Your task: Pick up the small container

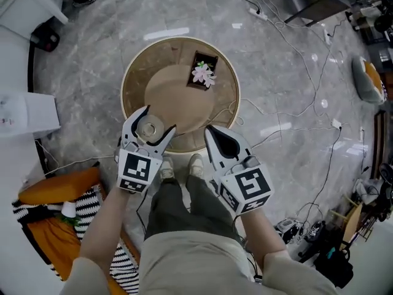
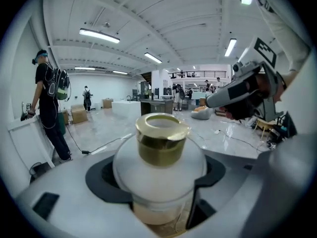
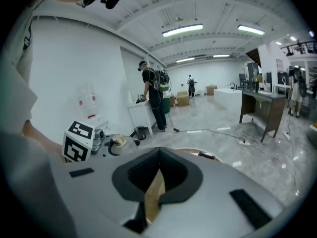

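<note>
The small container is a round frosted-glass jar with a gold neck. It sits between the jaws of my left gripper, which is shut on it. In the head view the small container hangs over the near left rim of the round tan table. My right gripper hovers beside it over the table's near edge, jaws shut with nothing between them. From the right gripper view the small container shows at the left, in the left gripper.
A dark box of pink flowers stands on the far side of the table. Cables trail across the marble floor. An orange cushion and a striped mat lie at the lower left. The person's legs and shoes stand below the table.
</note>
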Demonstrator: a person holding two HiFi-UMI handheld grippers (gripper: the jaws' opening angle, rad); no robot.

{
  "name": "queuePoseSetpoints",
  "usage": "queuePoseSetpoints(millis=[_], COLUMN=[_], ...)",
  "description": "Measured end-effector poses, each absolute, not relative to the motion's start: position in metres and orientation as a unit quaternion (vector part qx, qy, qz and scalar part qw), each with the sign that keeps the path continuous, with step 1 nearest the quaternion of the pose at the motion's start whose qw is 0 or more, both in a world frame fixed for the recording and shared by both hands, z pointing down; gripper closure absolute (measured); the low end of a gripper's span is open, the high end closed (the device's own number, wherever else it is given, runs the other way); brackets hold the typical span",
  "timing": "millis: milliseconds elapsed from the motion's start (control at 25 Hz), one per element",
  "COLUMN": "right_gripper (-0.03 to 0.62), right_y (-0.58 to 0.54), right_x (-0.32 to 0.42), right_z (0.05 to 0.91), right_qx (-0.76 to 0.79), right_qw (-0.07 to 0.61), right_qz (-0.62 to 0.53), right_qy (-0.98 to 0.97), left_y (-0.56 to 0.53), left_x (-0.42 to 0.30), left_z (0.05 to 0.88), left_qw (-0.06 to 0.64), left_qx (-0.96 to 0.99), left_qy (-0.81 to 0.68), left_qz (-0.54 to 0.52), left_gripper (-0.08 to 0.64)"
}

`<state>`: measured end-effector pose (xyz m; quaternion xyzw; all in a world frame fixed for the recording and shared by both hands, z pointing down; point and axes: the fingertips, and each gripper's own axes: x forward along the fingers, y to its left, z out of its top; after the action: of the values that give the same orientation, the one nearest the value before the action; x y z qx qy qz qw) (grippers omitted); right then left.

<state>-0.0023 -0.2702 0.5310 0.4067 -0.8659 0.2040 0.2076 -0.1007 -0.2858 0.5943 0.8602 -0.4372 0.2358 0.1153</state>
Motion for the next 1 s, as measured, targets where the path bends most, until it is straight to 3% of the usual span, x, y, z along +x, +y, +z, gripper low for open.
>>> queuePoseSetpoints(millis=[440,1000], right_gripper=[0.597,0.597], right_y=[-0.249,-0.21], right_x=[-0.011,-0.012], right_z=[0.356,0.269], right_qx=[0.426,0.408], right_qw=[0.136,0.134], right_qz=[0.116,0.057], right_qy=[-0.887,-0.901], left_y=[-0.24,-0.178], left_x=[-0.132,-0.139], left_z=[0.426,0.306], left_qw=[0.104,0.048], left_qx=[0.853,0.856], left_qy=[-0.472,-0.484], left_qz=[0.195,0.174], left_gripper=[0.222,0.222])
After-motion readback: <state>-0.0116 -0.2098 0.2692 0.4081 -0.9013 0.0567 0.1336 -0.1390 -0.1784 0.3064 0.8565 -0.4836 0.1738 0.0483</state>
